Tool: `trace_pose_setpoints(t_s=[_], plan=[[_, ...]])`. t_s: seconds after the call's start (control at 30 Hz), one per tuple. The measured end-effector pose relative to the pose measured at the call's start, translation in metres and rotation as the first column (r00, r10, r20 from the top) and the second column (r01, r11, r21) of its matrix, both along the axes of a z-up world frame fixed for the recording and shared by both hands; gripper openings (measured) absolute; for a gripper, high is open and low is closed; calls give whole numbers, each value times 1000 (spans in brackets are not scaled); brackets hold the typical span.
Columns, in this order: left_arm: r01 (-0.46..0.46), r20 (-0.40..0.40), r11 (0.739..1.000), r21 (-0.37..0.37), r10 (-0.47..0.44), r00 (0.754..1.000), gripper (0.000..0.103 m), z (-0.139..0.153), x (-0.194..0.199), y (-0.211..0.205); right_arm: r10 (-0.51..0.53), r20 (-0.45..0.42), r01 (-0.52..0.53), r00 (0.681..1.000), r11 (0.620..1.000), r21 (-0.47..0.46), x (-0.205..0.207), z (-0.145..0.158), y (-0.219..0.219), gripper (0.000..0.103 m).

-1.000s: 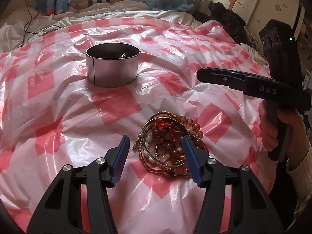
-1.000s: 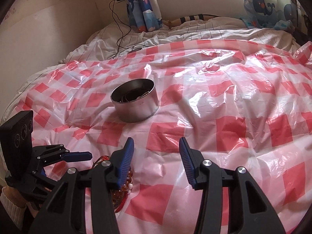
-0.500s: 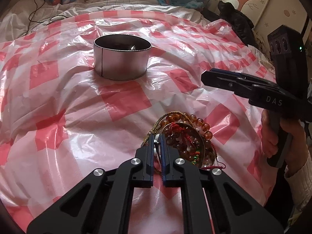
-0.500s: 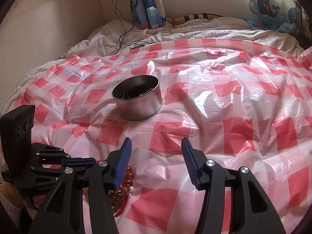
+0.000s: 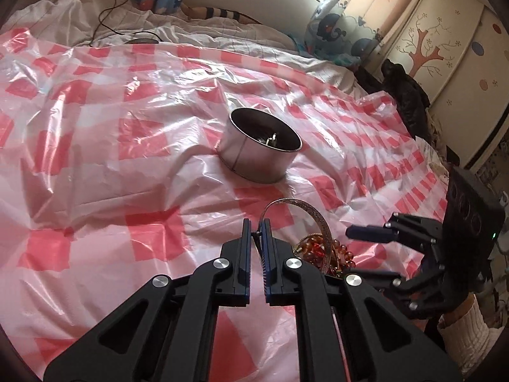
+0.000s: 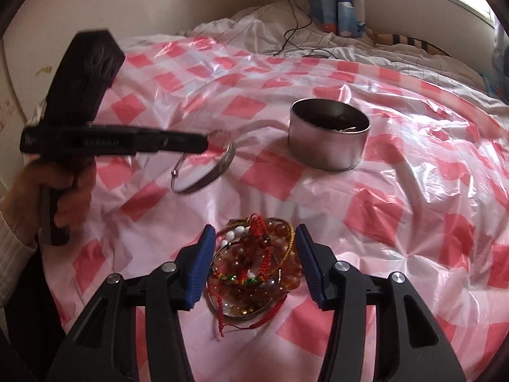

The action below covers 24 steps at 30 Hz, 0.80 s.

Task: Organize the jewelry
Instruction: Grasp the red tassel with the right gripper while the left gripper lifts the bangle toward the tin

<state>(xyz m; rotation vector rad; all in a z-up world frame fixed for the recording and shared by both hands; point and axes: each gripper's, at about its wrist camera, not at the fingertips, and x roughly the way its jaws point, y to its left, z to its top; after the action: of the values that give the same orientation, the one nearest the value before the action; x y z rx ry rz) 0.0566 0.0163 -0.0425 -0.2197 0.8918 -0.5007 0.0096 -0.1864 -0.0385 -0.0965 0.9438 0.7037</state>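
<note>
Right wrist view: a silver bangle (image 6: 206,162) is held clamped in the left gripper (image 6: 205,141), clear of the sheet; the metal tin (image 6: 329,138) lies at its three o'clock. Right gripper (image 6: 253,265), half-open, empty, straddles the bracelet pile (image 6: 254,264).

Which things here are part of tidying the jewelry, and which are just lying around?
Part of the job:
- silver bangle, pinched in the left claw
- pile of beaded bracelets, between the open right claw
- round metal tin

Just lying about:
- checked plastic sheet
- black cable
- white bedding
</note>
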Motion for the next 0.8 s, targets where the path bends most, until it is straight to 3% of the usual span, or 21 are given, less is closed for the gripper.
trace_pose_setpoints(t_s=[0.3,0.47,0.63,0.8], plan=[[8,6,1000,-1,-8,1000,5,2,-1,6,-11,-46,10,999,1000,-16,8,-19,8,33],[8,6,1000,1,-8,1000,5,2,-2,4,-32,-52,33,998,999,13,10,-17,1,8],[10,6,1000,1,-10,1000,5,2,-2,4,-70,-74,80,995,986,149,15,-3,-18,8],[9,3,1000,6,-9,1000,5,0,-2,2,-126,-107,153,986,943,296,25,9,-43,8]])
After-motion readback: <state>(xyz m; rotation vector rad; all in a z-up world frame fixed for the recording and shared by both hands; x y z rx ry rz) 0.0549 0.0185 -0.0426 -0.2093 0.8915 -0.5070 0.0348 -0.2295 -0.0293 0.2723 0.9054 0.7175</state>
